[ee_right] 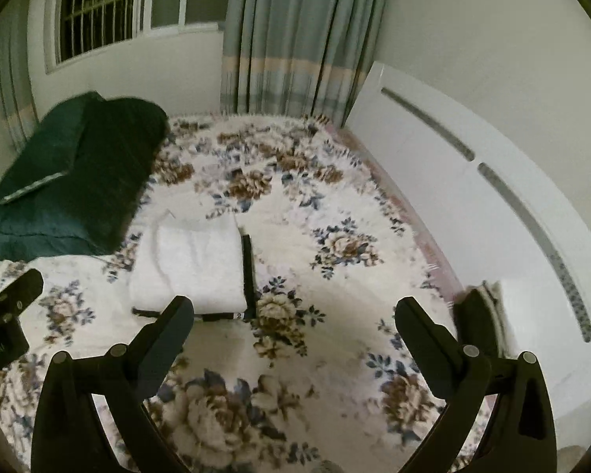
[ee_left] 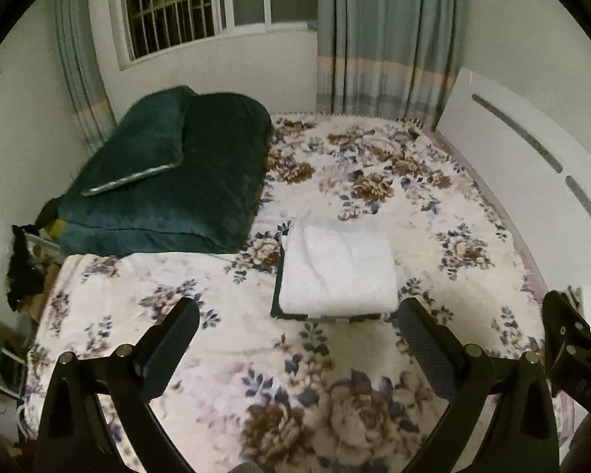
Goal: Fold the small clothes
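A folded white garment [ee_left: 337,270] lies on a folded dark garment [ee_left: 276,293] in the middle of the floral bedspread [ee_left: 256,374]. It also shows in the right wrist view [ee_right: 193,264], with the dark garment's edge [ee_right: 248,272] along its right side. My left gripper [ee_left: 299,319] is open and empty, just in front of the stack. My right gripper [ee_right: 293,317] is open and empty, to the right of the stack. The right gripper shows at the right edge of the left wrist view [ee_left: 567,339].
A dark green folded quilt with a pillow [ee_left: 165,177] lies at the far left of the bed. A white headboard [ee_right: 472,197] runs along the right side. A small dark and white pile [ee_right: 480,315] sits by the headboard. Curtains [ee_left: 382,39] hang behind.
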Available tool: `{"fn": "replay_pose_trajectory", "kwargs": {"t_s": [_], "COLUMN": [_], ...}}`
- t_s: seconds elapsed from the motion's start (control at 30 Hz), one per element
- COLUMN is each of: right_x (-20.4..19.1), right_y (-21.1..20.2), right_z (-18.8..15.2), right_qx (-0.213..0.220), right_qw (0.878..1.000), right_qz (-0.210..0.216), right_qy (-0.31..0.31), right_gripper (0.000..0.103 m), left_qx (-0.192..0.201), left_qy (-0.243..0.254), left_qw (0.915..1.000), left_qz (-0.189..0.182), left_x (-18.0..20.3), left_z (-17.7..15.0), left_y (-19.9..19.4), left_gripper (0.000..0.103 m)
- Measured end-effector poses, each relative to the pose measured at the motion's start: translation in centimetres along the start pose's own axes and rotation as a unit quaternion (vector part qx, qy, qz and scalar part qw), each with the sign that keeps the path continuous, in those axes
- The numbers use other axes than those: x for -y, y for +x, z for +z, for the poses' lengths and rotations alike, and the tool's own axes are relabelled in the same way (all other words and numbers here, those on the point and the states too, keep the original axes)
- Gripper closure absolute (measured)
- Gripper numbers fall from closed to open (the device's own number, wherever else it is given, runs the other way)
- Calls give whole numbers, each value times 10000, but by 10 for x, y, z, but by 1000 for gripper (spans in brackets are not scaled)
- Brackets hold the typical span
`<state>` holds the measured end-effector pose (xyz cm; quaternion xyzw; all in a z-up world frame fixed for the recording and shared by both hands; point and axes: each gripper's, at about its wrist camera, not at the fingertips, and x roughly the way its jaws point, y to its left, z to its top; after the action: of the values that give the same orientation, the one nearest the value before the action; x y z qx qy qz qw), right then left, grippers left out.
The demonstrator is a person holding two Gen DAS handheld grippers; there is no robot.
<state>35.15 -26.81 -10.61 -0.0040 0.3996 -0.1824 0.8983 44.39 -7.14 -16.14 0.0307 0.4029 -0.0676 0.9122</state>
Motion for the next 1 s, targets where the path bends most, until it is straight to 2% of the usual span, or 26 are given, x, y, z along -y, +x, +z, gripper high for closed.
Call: {"fn": "replay_pose_trajectory", "kwargs": {"t_s": [0.1,0.23,0.47,0.7,1.0], "right_x": [13,30,46,53,60], "right_y": [-57,-133,-224,-276,-297], "right_z": [-1,-5,-17,-29,-33], "right_qx": [184,420,801,1003,1066], "right_qw": [9998,9990,9966,9946,9939], "right_qz": [24,99,187,251,280], "right_qy": [32,82,37,31,-4], "right_gripper": [0,0,0,0,0], "left_qx": [164,294,510,674,726], "left_qy": [40,-14,-70,-77,-141], "left_qw": [9998,9995,9986,9976,9972], "left_qz": [69,-73,-92,-101,-60], "left_x": [1,1,-1,-1,-1], "left_z": [-2,-7,-17,-28,-38], "left_y": [-47,-106,-165,-199,-216], "left_gripper": [0,0,0,0,0]}}
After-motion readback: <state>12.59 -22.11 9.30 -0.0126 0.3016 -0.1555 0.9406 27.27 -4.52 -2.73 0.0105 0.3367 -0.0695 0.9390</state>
